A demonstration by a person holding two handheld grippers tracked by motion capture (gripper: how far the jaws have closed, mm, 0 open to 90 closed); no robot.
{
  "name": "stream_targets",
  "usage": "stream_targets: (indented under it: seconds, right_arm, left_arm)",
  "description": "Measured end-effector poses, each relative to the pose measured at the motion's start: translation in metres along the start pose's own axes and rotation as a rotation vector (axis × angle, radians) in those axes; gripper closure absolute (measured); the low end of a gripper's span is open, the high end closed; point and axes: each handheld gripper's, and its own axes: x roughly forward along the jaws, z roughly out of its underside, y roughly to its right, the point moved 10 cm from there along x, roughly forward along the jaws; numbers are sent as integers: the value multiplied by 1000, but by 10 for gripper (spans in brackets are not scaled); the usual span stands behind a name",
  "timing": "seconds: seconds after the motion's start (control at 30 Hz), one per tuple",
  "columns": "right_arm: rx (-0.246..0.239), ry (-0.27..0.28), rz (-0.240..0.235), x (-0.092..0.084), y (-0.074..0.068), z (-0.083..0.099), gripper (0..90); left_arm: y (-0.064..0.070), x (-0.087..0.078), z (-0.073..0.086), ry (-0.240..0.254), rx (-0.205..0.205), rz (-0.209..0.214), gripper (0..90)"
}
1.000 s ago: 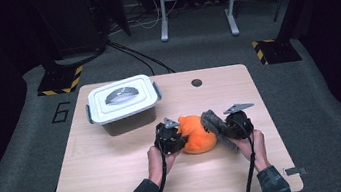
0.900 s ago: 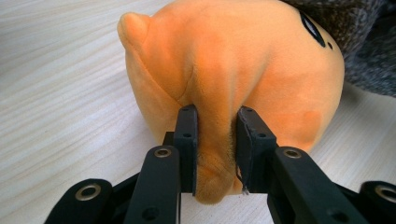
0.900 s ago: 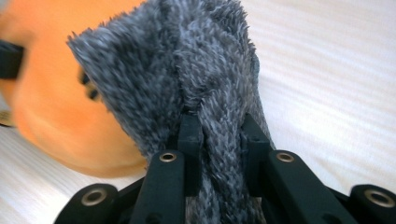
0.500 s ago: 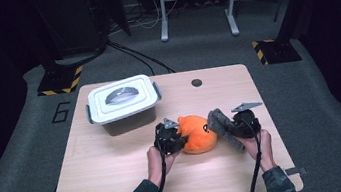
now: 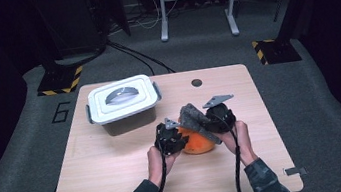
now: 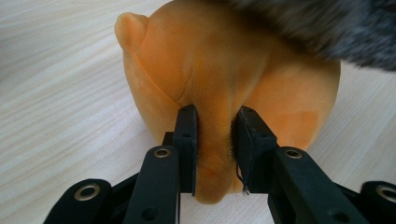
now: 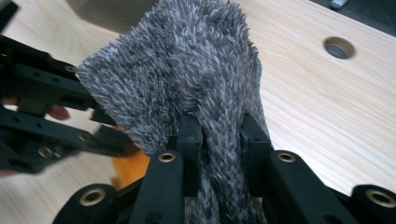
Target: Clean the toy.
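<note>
— Left gripper view first: our left gripper [image 6: 215,149] has its jaws pinched onto a fold of the orange plush toy [image 6: 224,79].
— And our right gripper [image 7: 219,154] clamps the grey furry cloth [image 7: 187,70], seemingly draped over the toy.
— Toy sits mid-table [image 5: 120,184]; lidded white box [image 5: 121,103] at ten o'clock.

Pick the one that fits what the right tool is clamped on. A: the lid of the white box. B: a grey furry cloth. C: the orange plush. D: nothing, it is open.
B: in the right gripper view the right tool is pinched shut on a fold of the grey furry cloth, while the left tool is the one that grips the orange plush.
</note>
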Motion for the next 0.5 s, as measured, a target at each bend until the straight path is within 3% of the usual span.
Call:
stream_targets:
  seconds: [0.1, 0.13, 0.17, 0.37, 0.5]
  right_arm:
    - [-23, -15, -1, 8, -7, -2, 744]
    - [-49, -56, 10, 18, -11, 3, 744]
    - [-54, -58, 14, 22, -10, 5, 745]
    - [-25, -55, 18, 18, -5, 10, 745]
    - [-5, -53, 32, 12, 8, 18, 745]
  left_arm:
    - [1, 0, -1, 5, 3, -3, 713]
    - [0, 0, 0, 2, 0, 1, 713]
    - [0, 1, 0, 4, -12, 5, 714]
    - [0, 1, 0, 9, -13, 5, 715]
    - [-1, 2, -1, 18, -21, 6, 715]
